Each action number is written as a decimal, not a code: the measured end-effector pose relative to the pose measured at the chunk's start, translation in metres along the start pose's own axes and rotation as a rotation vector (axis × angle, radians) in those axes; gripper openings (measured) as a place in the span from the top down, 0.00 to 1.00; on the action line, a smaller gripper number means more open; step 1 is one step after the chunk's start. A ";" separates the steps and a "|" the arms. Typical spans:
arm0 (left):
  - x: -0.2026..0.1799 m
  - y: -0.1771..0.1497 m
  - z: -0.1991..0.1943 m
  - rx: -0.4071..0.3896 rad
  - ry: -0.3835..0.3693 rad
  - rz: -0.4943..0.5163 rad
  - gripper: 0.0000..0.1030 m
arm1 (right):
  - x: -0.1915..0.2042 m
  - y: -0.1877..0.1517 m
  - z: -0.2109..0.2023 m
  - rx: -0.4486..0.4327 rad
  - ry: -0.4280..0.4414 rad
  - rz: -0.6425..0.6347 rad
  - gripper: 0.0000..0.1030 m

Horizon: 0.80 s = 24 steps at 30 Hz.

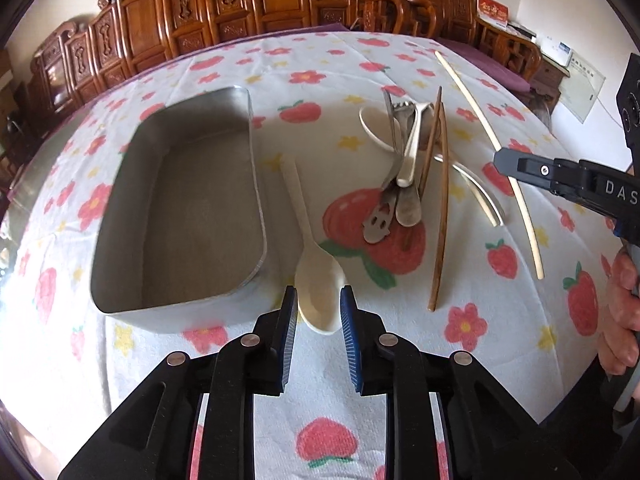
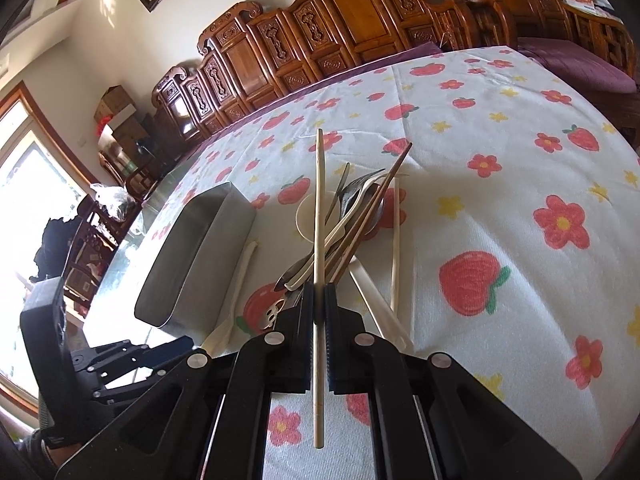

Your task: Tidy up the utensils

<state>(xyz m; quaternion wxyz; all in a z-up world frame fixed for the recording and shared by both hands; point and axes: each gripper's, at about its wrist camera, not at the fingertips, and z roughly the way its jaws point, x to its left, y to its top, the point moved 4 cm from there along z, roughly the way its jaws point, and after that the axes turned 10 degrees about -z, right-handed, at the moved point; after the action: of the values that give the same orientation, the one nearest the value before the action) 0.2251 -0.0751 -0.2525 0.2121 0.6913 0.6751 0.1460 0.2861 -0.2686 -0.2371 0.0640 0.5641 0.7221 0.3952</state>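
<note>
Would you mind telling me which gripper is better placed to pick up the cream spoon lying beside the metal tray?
Left. The left gripper is open around the cream spoon; the right gripper already holds a pale chopstick.

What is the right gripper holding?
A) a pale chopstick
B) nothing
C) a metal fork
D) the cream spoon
A: the right gripper is shut on a pale chopstick that sticks out past both ends of its fingers, while the cream spoon lies on the tablecloth.
</note>
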 end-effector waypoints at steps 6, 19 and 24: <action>0.002 -0.002 0.012 0.035 -0.005 -0.044 0.80 | -0.001 0.000 0.001 0.001 0.002 0.000 0.94; 0.006 0.000 0.009 0.030 -0.055 -0.122 0.96 | 0.003 -0.001 0.002 0.010 0.004 -0.013 0.94; 0.012 0.011 -0.015 -0.026 -0.061 -0.139 0.96 | 0.012 -0.003 0.003 0.017 0.014 -0.030 0.94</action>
<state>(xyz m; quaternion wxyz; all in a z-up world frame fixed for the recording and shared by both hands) 0.2275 -0.0613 -0.2351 0.2509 0.6441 0.7129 0.1186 0.2810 -0.2568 -0.2366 0.0600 0.5508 0.7343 0.3922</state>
